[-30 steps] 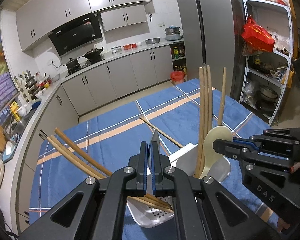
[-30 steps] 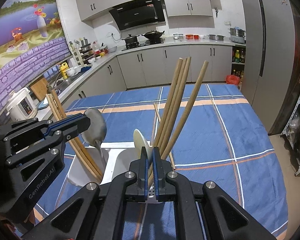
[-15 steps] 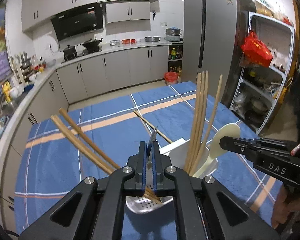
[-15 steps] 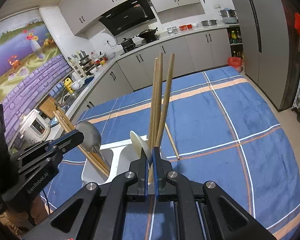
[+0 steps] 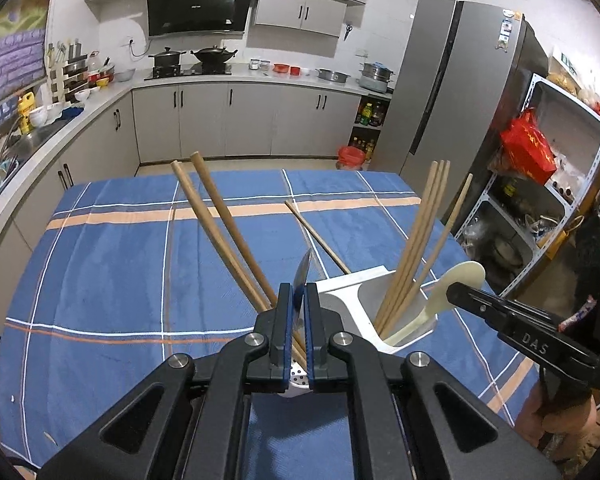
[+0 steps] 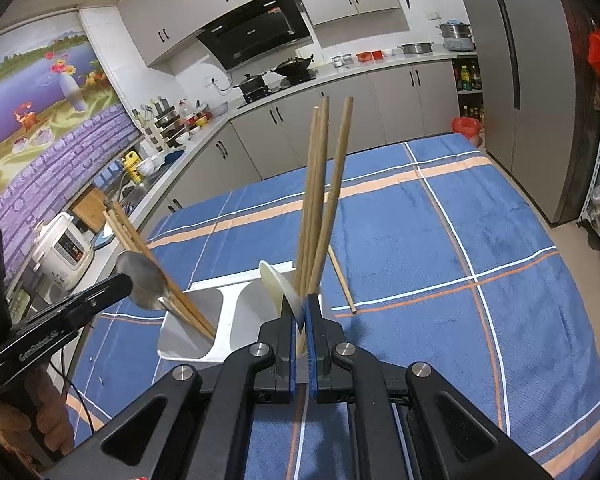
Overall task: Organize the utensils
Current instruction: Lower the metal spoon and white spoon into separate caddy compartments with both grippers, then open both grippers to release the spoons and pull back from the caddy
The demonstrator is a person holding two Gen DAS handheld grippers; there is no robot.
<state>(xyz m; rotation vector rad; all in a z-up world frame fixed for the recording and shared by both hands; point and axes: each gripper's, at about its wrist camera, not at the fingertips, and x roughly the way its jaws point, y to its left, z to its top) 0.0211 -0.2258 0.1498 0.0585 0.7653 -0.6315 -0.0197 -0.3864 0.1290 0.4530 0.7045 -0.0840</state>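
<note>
Both grippers were clamped on spoons. At lower centre of the left wrist view, the left gripper (image 5: pixel 296 326) had its blue pads closed on a metal ladle (image 5: pixel 302 276), its bowl edge-on above the fingers. At lower centre of the right wrist view, the right gripper (image 6: pixel 299 334) pinched a cream rice spoon (image 6: pixel 282 288). Beneath them sat a white two-compartment utensil holder (image 6: pixel 224 320): brown chopsticks (image 6: pixel 320 200) stood nearly upright in its right compartment, thicker wooden sticks (image 6: pixel 156 268) leaned left from the other. One loose chopstick (image 6: pixel 340 278) lay on the blue plaid tablecloth (image 6: pixel 480 320) just right of the holder. Grey kitchen cabinets (image 6: pixel 340 120) filled the upper frame.
</note>
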